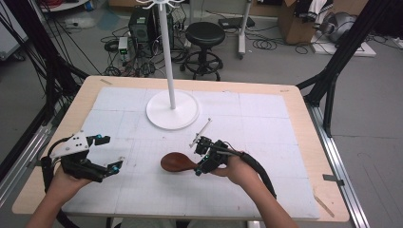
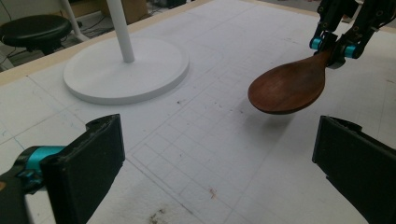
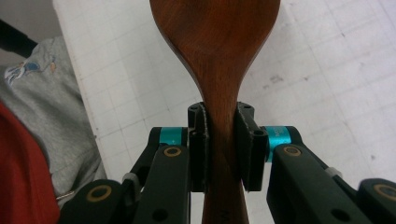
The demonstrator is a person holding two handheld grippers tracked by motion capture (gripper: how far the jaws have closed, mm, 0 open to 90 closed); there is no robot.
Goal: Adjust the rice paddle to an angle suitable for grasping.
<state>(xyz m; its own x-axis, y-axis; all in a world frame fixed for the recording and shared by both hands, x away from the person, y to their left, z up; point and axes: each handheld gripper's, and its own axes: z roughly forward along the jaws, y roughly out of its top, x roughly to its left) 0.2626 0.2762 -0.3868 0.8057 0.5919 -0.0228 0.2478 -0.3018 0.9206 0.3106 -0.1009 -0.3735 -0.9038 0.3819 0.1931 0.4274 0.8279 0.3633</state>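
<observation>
A dark brown wooden spoon (image 1: 176, 162) hangs just above the white mat, bowl toward the left. My right gripper (image 1: 198, 164) is shut on its handle; in the right gripper view both pads press the spoon (image 3: 219, 70) at the neck, right gripper (image 3: 220, 144). In the left gripper view the spoon (image 2: 287, 86) floats over its shadow with the right gripper (image 2: 332, 49) clamped on its end. My left gripper (image 1: 108, 153) rests at the left of the mat, jaws wide apart and nothing between them; its pads (image 2: 88, 163) frame bare mat.
A white stand with a round base (image 1: 172, 109) and tall pole stands at the back centre of the mat. A thin white stick (image 1: 202, 132) lies just behind the right gripper. The wooden table edge (image 1: 332, 190) surrounds the mat; a black stool and cables lie beyond.
</observation>
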